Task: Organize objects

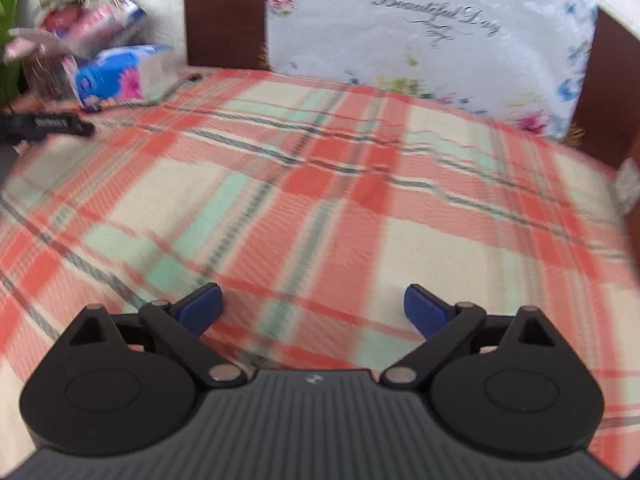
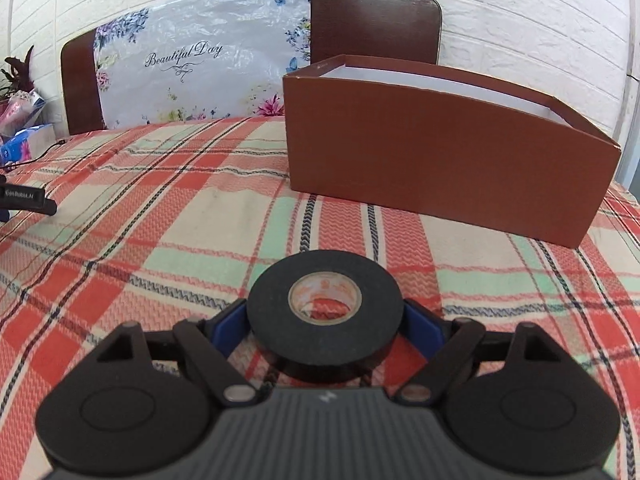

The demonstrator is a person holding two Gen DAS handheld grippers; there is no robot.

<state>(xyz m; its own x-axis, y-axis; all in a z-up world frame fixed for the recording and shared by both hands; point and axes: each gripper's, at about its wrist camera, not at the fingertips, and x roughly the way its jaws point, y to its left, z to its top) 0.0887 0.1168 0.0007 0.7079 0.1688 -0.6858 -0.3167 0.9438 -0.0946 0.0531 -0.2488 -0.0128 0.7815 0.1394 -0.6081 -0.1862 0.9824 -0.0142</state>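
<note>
While my right gripper (image 2: 325,322) grasps the tape (image 2: 324,312), its blue pads press the black roll from either side and the roll sits flat between them, its tan core facing up, lifted a little above the cloth (image 2: 160,240) with a shadow beneath it. Ahead of those fingers and off to the right stands the box (image 2: 440,152), brown outside, white within, open at the top, well apart from the tape. Beyond it a chair back (image 2: 376,20) rises against a white brick wall (image 2: 520,8). To the left of that, a flowered plastic sheet (image 2: 192,68) leans at the cloth's far edge. My left gripper (image 1: 313,308) is released, its blue fingers (image 1: 200,306) spread wide with only plaid cloth between them. Far ahead and left of those fingers lies a blue tissue pack (image 1: 116,76), and nearer, at the left edge, a black strap-like thing (image 1: 48,126) I cannot make out through the blur.
</note>
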